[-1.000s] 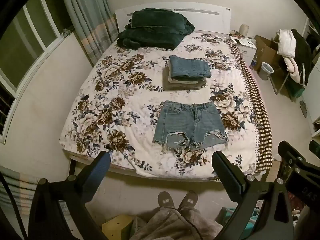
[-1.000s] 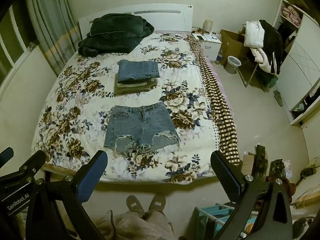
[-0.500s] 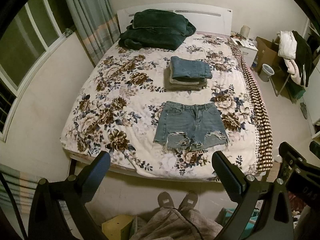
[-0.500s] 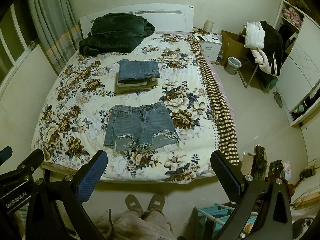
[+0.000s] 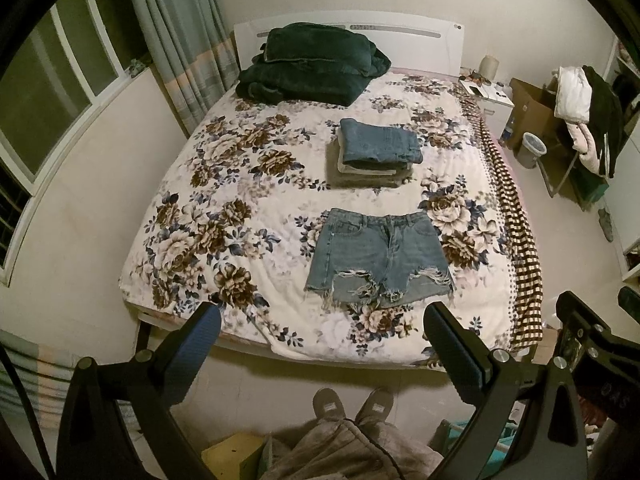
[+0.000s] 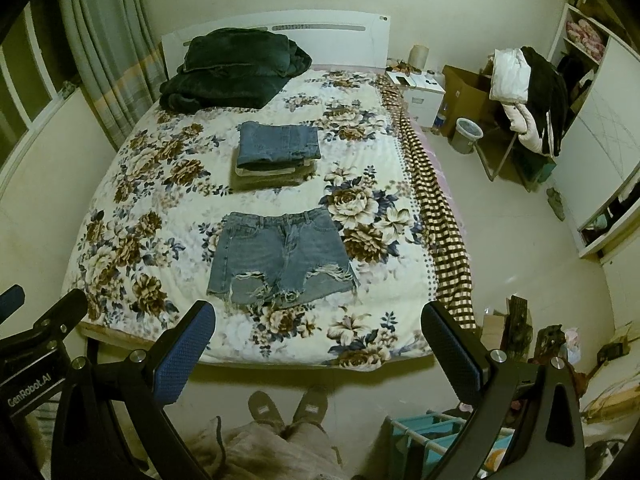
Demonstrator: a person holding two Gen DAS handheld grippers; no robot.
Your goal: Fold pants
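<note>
Denim shorts (image 5: 380, 256) lie flat on the bed (image 5: 224, 208), unfolded.

Light blue denim shorts (image 5: 378, 255) (image 6: 280, 255) lie flat and unfolded, front side up, on my side of the floral-printed bed cover (image 5: 224, 208) (image 6: 132, 216). Waistband points toward the headboard; frayed, ripped leg hems point toward me, near the foot edge. Both legs spread side by side, fabric smooth. Farther up the bed, well apart from the shorts, sits a neat stack of folded pants (image 5: 374, 156) (image 6: 276, 156): darker blue denim on top, khaki pieces beneath.
</note>
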